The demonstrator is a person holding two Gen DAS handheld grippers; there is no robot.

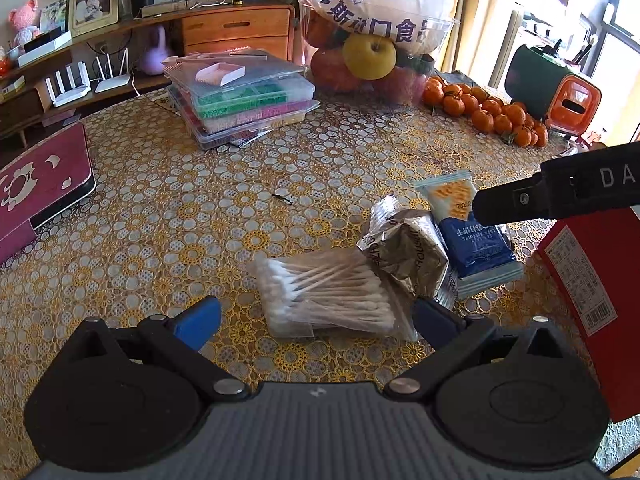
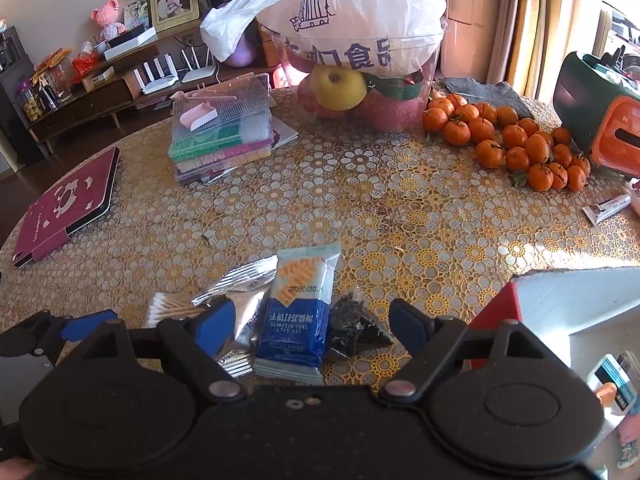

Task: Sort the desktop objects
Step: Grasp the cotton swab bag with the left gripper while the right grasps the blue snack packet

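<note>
A clear bag of cotton swabs [image 1: 324, 296] lies on the patterned tablecloth, framed by my open left gripper [image 1: 316, 320], whose blue pads stand wide on either side of it. Right of it lie a silver foil packet [image 1: 408, 256] and a blue-and-white snack packet [image 1: 472, 232]. In the right wrist view my right gripper [image 2: 312, 324] is open over the blue snack packet [image 2: 296, 320], with the silver packet [image 2: 244, 320] at its left pad and a small dark triangular packet [image 2: 356, 328] near its right pad. The swabs [image 2: 172, 308] show further left. The right gripper's finger [image 1: 516, 200] reaches into the left view.
A red box [image 1: 592, 280] with a white inside [image 2: 576, 300] stands at the right. Stacked bead cases [image 1: 244, 96], a fruit bowl under a plastic bag [image 1: 372, 20], tangerines [image 2: 516, 144], a maroon tablet case [image 2: 64, 208] and a tube [image 2: 608, 206] lie around the table.
</note>
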